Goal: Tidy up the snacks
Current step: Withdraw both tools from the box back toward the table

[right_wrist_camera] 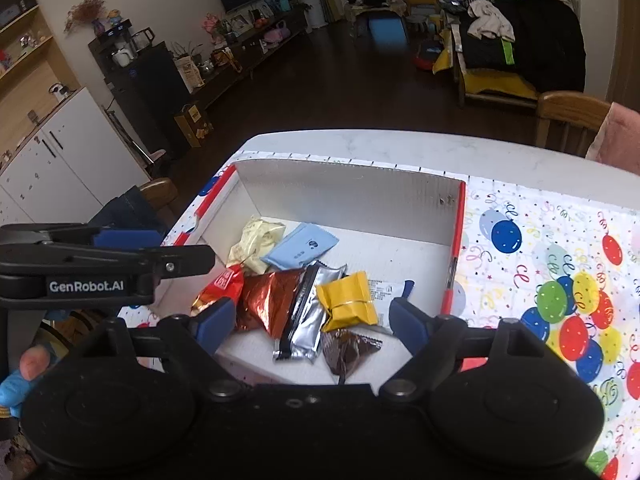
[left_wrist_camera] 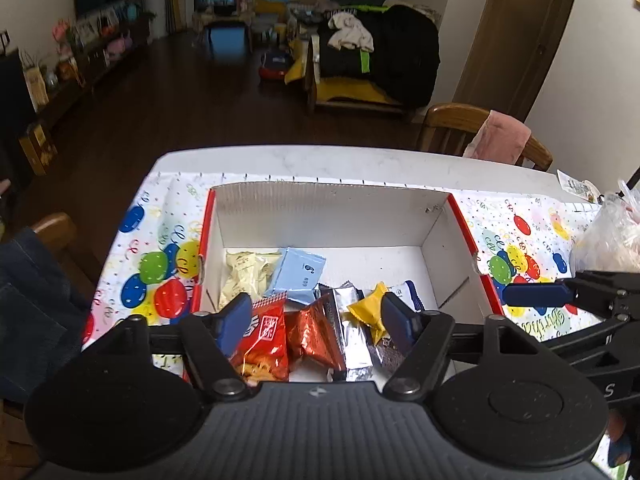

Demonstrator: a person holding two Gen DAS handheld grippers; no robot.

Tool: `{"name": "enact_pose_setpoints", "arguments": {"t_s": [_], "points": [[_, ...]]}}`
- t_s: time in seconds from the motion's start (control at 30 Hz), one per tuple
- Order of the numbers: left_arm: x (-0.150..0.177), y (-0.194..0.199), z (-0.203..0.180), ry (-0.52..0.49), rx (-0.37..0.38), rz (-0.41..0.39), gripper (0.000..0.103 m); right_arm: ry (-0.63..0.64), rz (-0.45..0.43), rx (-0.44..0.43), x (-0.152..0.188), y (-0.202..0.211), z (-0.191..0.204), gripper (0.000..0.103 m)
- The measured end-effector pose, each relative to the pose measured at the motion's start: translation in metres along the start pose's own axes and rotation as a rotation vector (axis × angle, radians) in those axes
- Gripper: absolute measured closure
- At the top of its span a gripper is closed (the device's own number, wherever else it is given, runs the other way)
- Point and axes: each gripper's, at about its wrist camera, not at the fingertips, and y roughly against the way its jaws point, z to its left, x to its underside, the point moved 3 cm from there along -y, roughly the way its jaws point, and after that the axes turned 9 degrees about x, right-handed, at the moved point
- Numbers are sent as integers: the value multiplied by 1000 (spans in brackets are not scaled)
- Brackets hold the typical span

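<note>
A white cardboard box (left_wrist_camera: 328,204) with red outer sides sits on the balloon-print tablecloth; it also shows in the right wrist view (right_wrist_camera: 352,188). Inside lie several snack packs: a cream pack (left_wrist_camera: 244,272), a light blue pack (left_wrist_camera: 300,274), a red chip bag (left_wrist_camera: 266,340), a copper foil bag (right_wrist_camera: 270,300), a silver bar (right_wrist_camera: 306,320), a yellow pack (right_wrist_camera: 348,300) and a brown pack (right_wrist_camera: 346,350). My left gripper (left_wrist_camera: 318,320) is open and empty above the box's near end. My right gripper (right_wrist_camera: 312,320) is open and empty over the same packs.
The balloon tablecloth (right_wrist_camera: 560,280) covers a white marble table (left_wrist_camera: 340,164). A clear plastic bag (left_wrist_camera: 612,232) sits at the right. Wooden chairs stand at the far right (left_wrist_camera: 460,128) and near left (left_wrist_camera: 56,232). The living room lies beyond.
</note>
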Motion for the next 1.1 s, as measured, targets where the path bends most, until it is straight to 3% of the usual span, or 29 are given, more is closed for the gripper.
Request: {"name": "enact_pose_setpoints", "arguments": {"t_s": [0.2,0.27,0.6,0.8,1.1], "points": [[18,22,-10,6,-1,-28,27,40,-22,-25,16,21,6,17],[26,30,-12,9,-7,-39,24,48,-27,-35,22,27,7,9],[64,58,-10,47,-12,-87,20,67,-40,-42,56,47,16,0],[90,65,2,39,-31,-102,20,21,22,19,82,31,18,0],[111,66,37,97,-41,-75,20,-228,183,110,119,-10,18,5]]}}
